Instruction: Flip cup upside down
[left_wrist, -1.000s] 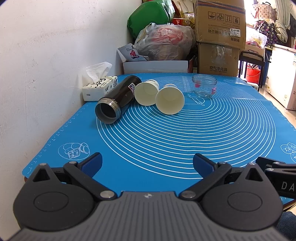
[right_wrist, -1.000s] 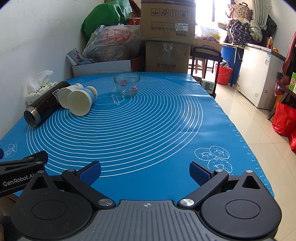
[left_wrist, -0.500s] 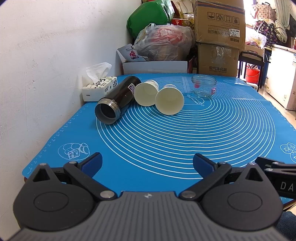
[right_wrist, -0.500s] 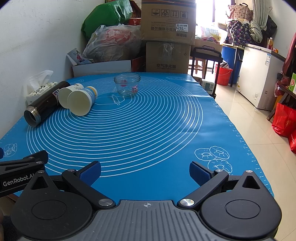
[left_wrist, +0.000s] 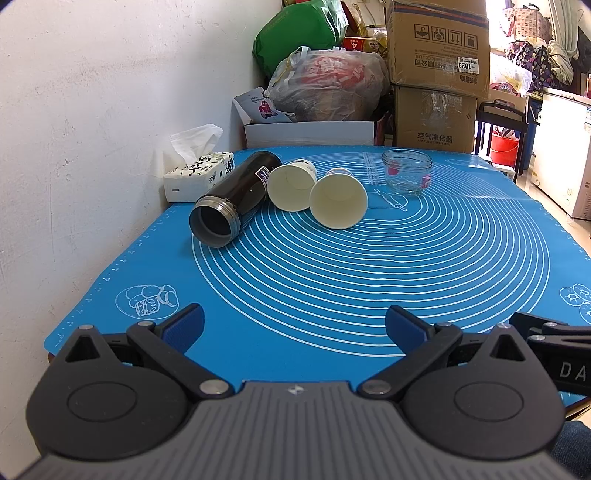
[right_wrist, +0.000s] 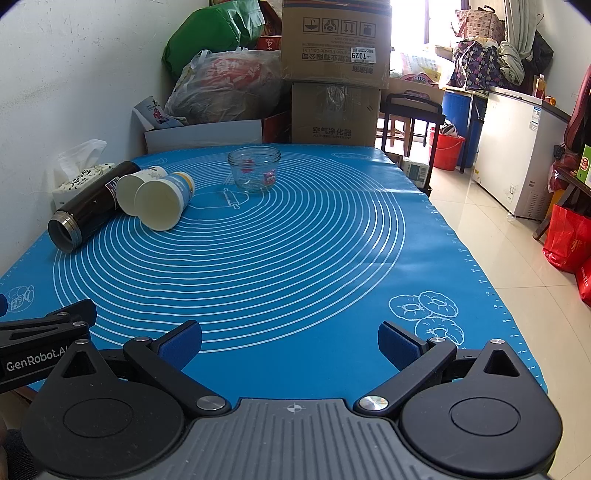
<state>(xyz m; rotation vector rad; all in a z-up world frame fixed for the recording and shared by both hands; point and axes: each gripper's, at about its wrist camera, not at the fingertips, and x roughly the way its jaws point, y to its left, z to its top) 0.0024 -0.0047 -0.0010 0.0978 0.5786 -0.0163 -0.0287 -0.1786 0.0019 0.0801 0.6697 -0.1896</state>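
Observation:
Two paper cups lie on their sides on the blue mat, mouths toward me: one (left_wrist: 338, 201) (right_wrist: 162, 201) nearer the middle, one (left_wrist: 291, 184) (right_wrist: 135, 190) beside it. A black thermos (left_wrist: 236, 199) (right_wrist: 88, 206) lies on its side to their left. A clear glass jar (left_wrist: 406, 175) (right_wrist: 254, 168) stands upright behind them. My left gripper (left_wrist: 293, 326) is open and empty at the mat's near edge. My right gripper (right_wrist: 290, 341) is open and empty, also at the near edge, far from the cups.
The blue silicone mat (left_wrist: 369, 277) (right_wrist: 295, 258) covers the table. A tissue box (left_wrist: 199, 173) sits against the white wall at the left. Cardboard boxes (right_wrist: 336, 74) and bags (left_wrist: 325, 85) are stacked behind the table. The table's right edge drops to tiled floor (right_wrist: 498, 240).

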